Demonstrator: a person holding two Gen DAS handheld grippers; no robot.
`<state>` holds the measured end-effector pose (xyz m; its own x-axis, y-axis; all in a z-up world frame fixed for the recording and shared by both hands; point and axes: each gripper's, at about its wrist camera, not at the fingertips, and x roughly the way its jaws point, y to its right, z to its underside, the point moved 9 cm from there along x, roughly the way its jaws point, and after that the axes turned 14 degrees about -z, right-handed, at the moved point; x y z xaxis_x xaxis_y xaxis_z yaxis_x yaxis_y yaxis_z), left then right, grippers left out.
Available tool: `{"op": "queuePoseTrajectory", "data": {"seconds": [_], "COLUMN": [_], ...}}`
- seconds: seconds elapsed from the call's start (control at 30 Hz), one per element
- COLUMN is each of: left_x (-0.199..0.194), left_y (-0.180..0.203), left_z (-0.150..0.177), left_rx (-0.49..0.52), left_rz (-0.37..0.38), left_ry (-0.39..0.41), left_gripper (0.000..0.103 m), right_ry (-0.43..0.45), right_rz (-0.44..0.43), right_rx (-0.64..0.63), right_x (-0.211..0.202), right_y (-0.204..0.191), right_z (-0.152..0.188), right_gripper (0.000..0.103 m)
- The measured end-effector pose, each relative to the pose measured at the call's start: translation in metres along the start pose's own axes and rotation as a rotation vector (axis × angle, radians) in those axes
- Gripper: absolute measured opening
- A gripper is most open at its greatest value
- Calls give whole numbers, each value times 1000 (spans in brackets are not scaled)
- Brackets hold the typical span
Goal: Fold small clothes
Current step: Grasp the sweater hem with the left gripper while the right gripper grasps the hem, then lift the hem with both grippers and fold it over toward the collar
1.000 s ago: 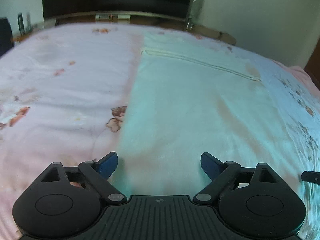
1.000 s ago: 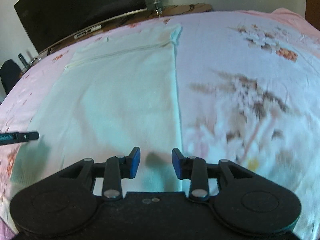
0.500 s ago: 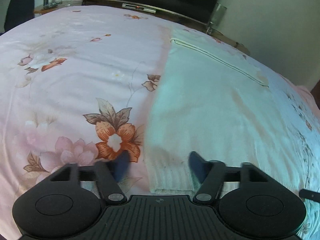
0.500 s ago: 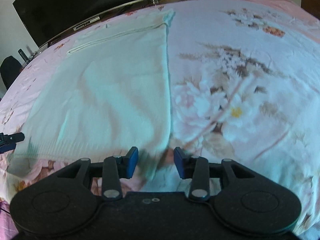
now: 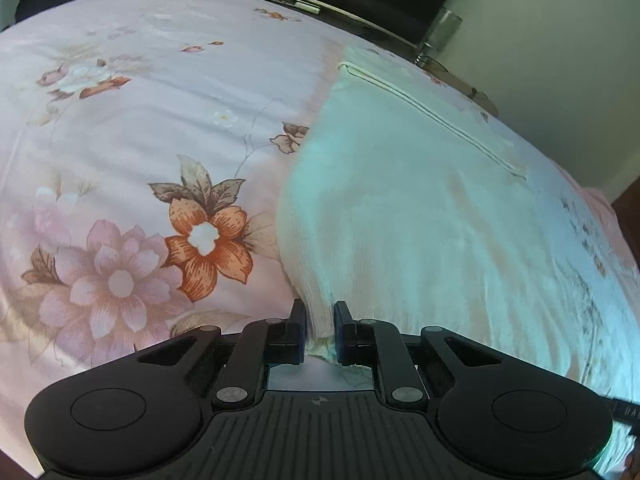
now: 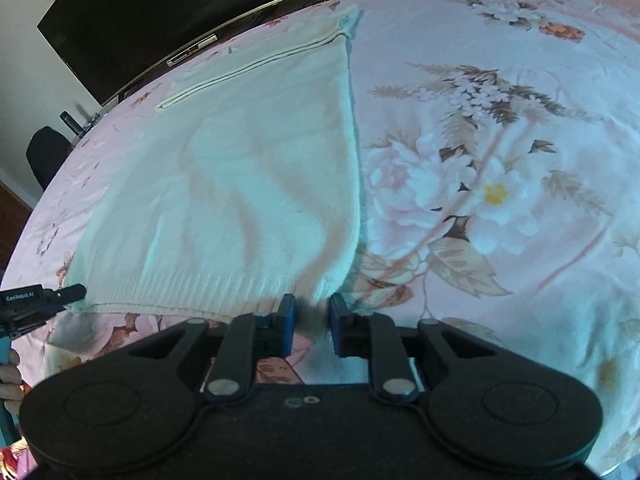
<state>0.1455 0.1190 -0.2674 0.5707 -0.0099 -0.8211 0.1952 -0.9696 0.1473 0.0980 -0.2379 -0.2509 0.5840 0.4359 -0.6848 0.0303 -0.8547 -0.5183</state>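
Observation:
A white knitted sweater (image 5: 420, 208) lies flat on a pink floral bedsheet (image 5: 120, 140), its ribbed hem nearest me. My left gripper (image 5: 319, 322) is at the hem's near left corner. Its jaws are closing, and the ribbed edge fills the gap between the pads. In the right wrist view the same sweater (image 6: 248, 184) spreads to the left. My right gripper (image 6: 312, 314) is at the near right hem corner, its jaws closing with the blurred corner of cloth between them. The left gripper's tip (image 6: 60, 295) shows at the hem's far end.
A dark screen (image 6: 160, 20) and a low wooden shelf run along the far side of the bed, with a glass (image 5: 440, 32) standing on the shelf. A black chair back (image 6: 48, 152) is at the left. A person's hand (image 6: 8, 376) shows at the left edge.
Both grippers have slid back from over the sweater to its near hem corners. The left jaws went from wide open to closed on the hem, and the right jaws narrowed onto the corner.

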Motion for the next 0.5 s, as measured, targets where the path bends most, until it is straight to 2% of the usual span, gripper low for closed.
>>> {"op": "queuePoseTrajectory", "data": {"seconds": [0.07,0.17,0.27,0.33,0.37,0.4,0.5], "left_x": [2,7,10,9,9,9,6], "left_y": [1,2,2,2,3,5,12], "left_z": [-2,-9,-13,-13,-13,-14,-18], "left_rx": [-4,-11,-7,-10,-12,-16,-5], "left_rz": [9,34,49,50,55,69,102], "left_ry": [-9,-23,-43,-47,-51,-57,-46], "left_gripper": [14,14,14,13,8,8,8], "right_ry": [-11,-9,16,-9,-21,-42,-48], "right_rz": [-1,-19,-5,19,29,14,3], "right_rx": [-6,2,29,-5,-36,-45,-66], "right_x": [3,7,7,10,12,15,14], "right_y": [-1,-3,0,-3,-8,-13,-20], "right_z": [-2,-8,-12,-10,-9,-8,-13], "right_gripper": [19,27,26,25,19,8,7]}}
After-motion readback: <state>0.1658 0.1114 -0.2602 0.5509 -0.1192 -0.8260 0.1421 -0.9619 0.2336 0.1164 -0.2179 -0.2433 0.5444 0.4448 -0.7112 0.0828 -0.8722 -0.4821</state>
